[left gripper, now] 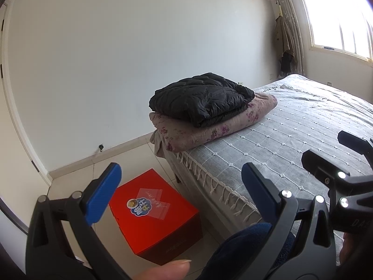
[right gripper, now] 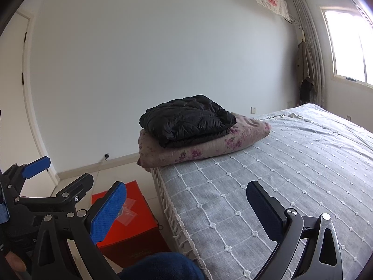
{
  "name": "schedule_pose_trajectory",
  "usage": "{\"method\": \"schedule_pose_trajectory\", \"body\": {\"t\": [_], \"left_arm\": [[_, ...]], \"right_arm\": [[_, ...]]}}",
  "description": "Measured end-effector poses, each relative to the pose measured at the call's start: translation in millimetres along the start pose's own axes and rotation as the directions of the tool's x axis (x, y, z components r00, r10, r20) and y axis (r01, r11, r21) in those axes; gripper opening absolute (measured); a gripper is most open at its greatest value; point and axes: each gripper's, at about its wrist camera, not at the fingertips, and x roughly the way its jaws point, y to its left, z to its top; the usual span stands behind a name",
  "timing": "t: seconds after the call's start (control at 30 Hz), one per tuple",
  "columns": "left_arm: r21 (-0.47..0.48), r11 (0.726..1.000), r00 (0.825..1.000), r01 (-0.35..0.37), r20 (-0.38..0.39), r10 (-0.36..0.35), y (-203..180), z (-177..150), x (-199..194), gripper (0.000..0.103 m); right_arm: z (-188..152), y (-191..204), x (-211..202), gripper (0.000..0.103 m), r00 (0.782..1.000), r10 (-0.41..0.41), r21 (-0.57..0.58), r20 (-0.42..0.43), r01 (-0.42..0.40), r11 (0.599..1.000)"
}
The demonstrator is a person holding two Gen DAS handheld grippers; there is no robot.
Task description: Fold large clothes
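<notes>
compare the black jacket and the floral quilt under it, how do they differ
The black jacket is plain, dark and puffy; the floral quilt is pale pinkish with purple flowers. The jacket lies on top, the quilt rests directly on the grey bedspread. The jacket's footprint is smaller, so the quilt sticks out past it toward the bed's middle. Both are folded and sit at the bed's corner, untouched by either gripper.

Red box on tiled floor beside grey-quilted bed; bright window beyond.
</notes>
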Motion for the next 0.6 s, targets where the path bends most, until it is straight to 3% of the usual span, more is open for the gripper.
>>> {"method": "schedule_pose_trajectory", "body": {"t": [0.6], "left_arm": [[0.006,1.000,1.000,-0.017,0.008,0.017,-0.4,-1.2,-3.3,0.102]], "right_arm": [[0.1,-1.0,2.3,0.103,1.000,0.000,0.005,-0.005,0.000,1.000]]}}
